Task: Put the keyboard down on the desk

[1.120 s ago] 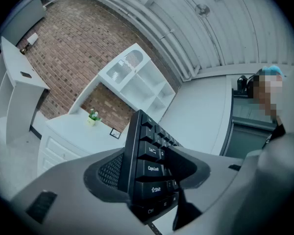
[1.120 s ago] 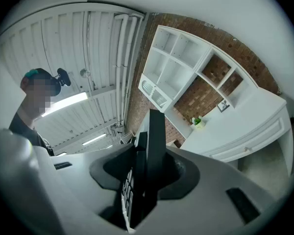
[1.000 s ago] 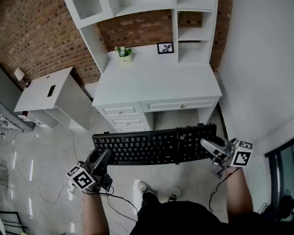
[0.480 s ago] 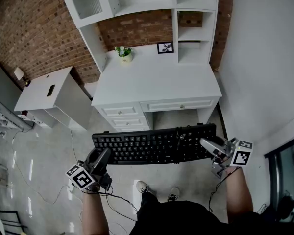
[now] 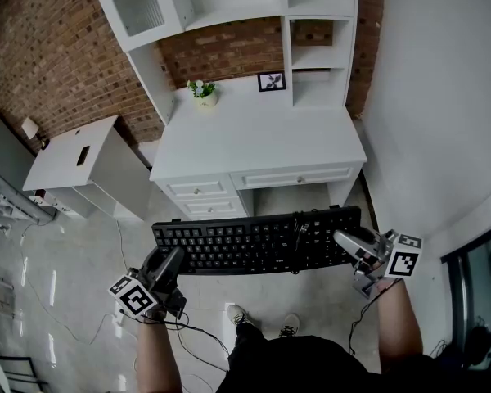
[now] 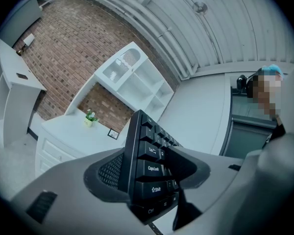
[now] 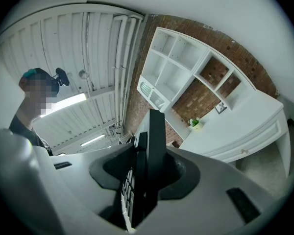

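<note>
A black keyboard (image 5: 258, 241) hangs level in the air over the floor, in front of the white desk (image 5: 258, 133). My left gripper (image 5: 168, 262) is shut on the keyboard's left end (image 6: 147, 173), where the Caps Lock and Shift keys show between the jaws. My right gripper (image 5: 349, 245) is shut on the right end (image 7: 149, 165), which stands edge-on between its jaws. The keyboard's cable dangles from its middle. The desk top lies ahead and lower than the keyboard in the head view.
On the desk's back stand a small potted plant (image 5: 201, 92) and a framed picture (image 5: 271, 81), under white shelves (image 5: 315, 35). A white side cabinet (image 5: 78, 158) sits to the left. A brick wall is behind. The person's shoes (image 5: 263, 321) are on the tiled floor.
The view has shifted slightly, so the desk sits a little lower-left in the frame. Both grippers and the keyboard keep the same hold and pose.
</note>
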{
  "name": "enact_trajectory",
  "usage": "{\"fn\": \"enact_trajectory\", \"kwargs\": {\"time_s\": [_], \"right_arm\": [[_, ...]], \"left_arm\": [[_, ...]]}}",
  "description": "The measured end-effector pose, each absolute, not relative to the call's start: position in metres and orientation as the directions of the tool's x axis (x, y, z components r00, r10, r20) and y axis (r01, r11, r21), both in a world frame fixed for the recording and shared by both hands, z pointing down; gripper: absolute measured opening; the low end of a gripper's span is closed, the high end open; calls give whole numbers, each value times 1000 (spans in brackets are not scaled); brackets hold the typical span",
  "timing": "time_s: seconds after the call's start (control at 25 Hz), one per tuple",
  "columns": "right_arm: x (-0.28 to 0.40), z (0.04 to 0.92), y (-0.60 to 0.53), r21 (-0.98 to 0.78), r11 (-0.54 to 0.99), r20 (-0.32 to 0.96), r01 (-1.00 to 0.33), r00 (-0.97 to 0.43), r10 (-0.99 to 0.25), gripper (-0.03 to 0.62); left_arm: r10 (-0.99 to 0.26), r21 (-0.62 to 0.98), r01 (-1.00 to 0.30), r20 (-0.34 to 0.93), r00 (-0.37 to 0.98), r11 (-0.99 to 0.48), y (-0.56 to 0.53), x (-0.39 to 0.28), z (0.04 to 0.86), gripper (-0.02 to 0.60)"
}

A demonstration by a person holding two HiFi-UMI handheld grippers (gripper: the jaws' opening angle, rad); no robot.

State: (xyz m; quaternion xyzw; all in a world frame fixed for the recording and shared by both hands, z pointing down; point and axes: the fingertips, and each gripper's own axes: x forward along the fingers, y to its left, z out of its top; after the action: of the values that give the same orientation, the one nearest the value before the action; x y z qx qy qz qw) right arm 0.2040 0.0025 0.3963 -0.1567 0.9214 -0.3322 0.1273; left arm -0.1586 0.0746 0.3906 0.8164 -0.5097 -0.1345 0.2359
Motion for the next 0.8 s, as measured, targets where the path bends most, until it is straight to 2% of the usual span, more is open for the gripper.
{"fn": "enact_trajectory", "kwargs": {"time_s": [0.8], "right_arm": [[218,389,3,-639,738,-160,-217,-901,-404,158]], "left_arm": [[-887,503,-766,-4,462,-401,66,-148,380,272]]}}
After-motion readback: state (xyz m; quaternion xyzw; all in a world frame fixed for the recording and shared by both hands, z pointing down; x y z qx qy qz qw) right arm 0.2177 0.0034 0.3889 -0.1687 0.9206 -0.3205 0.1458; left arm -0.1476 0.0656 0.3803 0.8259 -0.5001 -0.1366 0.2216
